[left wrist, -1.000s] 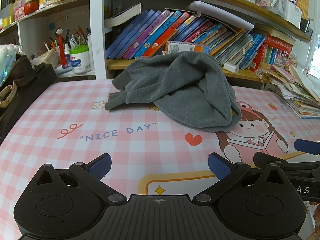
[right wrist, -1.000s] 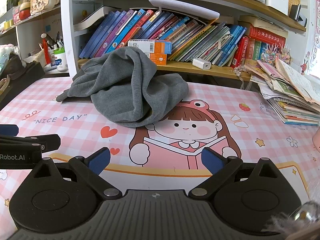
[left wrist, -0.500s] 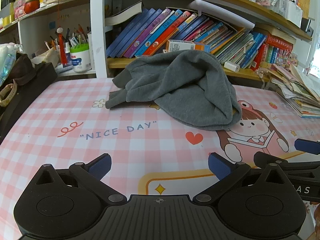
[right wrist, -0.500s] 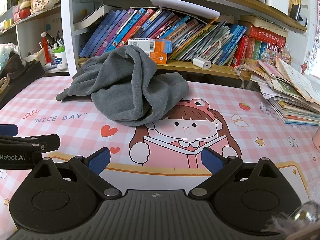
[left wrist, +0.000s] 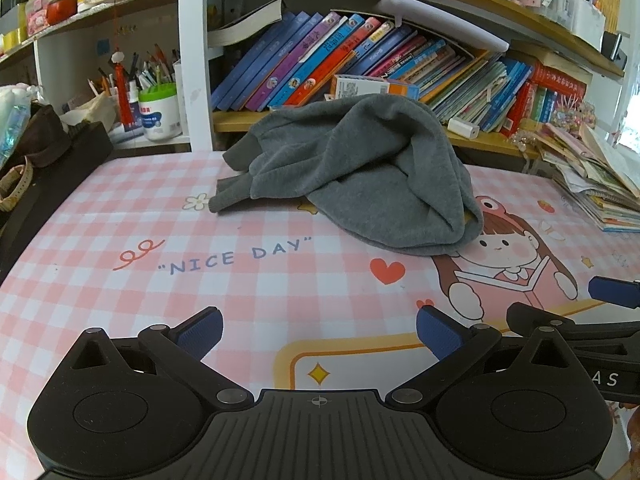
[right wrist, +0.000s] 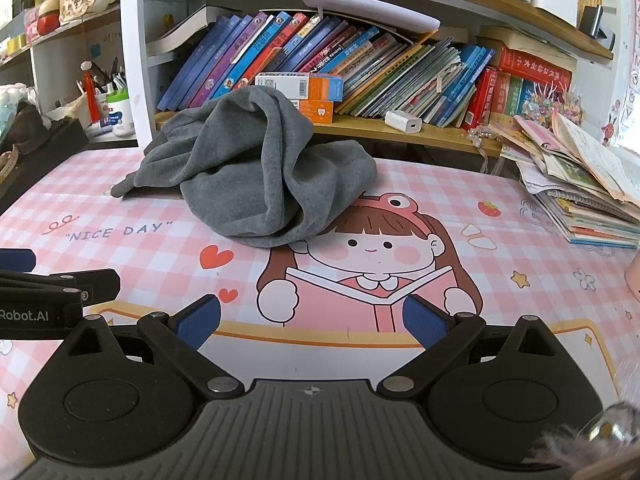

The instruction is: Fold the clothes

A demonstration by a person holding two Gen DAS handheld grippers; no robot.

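Nearest the cameras, the left gripper (left wrist: 319, 334) and the right gripper (right wrist: 311, 322) hover side by side above the front of the worktop (left wrist: 120, 216), each with its jaws spread wide and nothing between them. Beyond them lies bare pink checked mat, printed with "NICE DAY" and a cartoon girl reading. Farther back, well apart from both grippers, the grey garment (left wrist: 360, 172) sits in a crumpled heap at the rear of the worktop, just in front of the bookshelf (right wrist: 360, 124). Its bulk runs roughly left to right, a cuffed sleeve (left wrist: 224, 200) trailing out flat toward the left. From the left gripper the heap lies ahead and slightly right; from the right gripper, ahead and left. The trailing sleeve looks nearer the left gripper, the rounded bulk nearer the right.
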